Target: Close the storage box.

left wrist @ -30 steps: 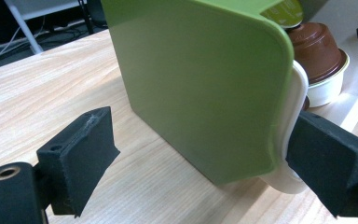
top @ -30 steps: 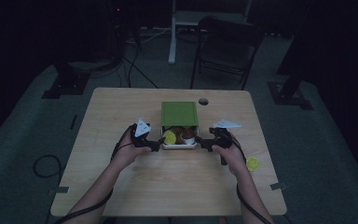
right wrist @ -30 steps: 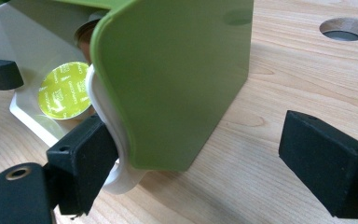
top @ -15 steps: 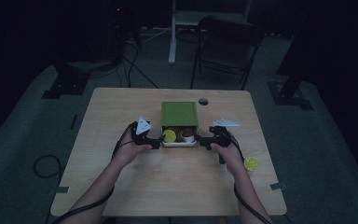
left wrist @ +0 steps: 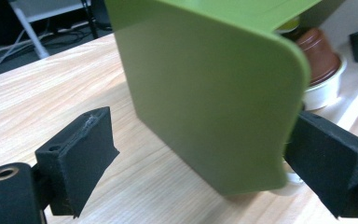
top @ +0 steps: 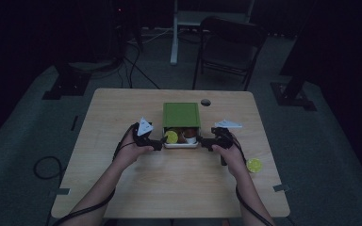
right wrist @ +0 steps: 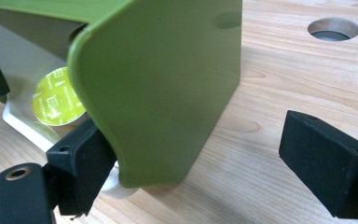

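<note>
High view: the green plastic box lid [top: 181, 115] half covers the white tray [top: 180, 145] mid-counter [top: 122, 188]. Left tool [top: 160, 144] and right tool [top: 205, 142] are spread, pinching nothing. A bump might knock the yellow-topped coffee cup [right wrist: 58, 97] out.

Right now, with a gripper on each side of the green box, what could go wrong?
1. Both grippers, left gripper and right gripper, stand open with a jaw by the white drawer; a lopsided pull could skew it.
2. The capsules lie loose in the drawer and might roll out.
3. The green box isn't clamped, so it may slide.
</note>
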The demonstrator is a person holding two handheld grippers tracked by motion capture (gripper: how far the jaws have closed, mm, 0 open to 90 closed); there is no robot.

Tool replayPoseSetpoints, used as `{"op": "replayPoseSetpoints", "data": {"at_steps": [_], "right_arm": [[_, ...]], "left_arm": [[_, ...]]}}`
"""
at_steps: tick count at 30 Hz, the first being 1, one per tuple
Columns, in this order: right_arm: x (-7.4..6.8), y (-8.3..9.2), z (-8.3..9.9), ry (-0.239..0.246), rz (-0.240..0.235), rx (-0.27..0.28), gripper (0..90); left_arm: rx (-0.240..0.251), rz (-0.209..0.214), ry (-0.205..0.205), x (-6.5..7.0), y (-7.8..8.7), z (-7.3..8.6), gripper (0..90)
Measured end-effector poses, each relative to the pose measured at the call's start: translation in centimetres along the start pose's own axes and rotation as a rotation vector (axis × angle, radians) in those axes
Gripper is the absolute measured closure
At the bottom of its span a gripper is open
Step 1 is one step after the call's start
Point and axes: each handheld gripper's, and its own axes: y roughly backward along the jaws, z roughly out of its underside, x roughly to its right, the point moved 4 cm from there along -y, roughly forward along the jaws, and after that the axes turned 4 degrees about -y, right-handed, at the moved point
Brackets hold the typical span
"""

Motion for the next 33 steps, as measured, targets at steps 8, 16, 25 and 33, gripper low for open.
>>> {"op": "replayPoseSetpoints", "data": {"at_steps": [8,16,25,33], "right_arm": [[-0.8,0.4,0.0,0.026,-0.022,0.015,11.7],[-1.0,1.2,0.2,0.011,-0.025,0.032,11.7],[-0.7,2.3,0.6,0.012,-0.003,0.038,11.7],[-0.4,2.9,1.3,0.007,0.009,0.032,11.7]], "left_arm": [[0.031,0.048,0.032,0.9,1.0,-0.3,9.9],[0.038,0.049,0.040,1.0,2.1,-0.1,9.9],[0.030,0.042,0.049,0.9,2.7,0.7,9.9],[0.013,0.025,0.041,0.6,3.4,1.2,9.8]]}}
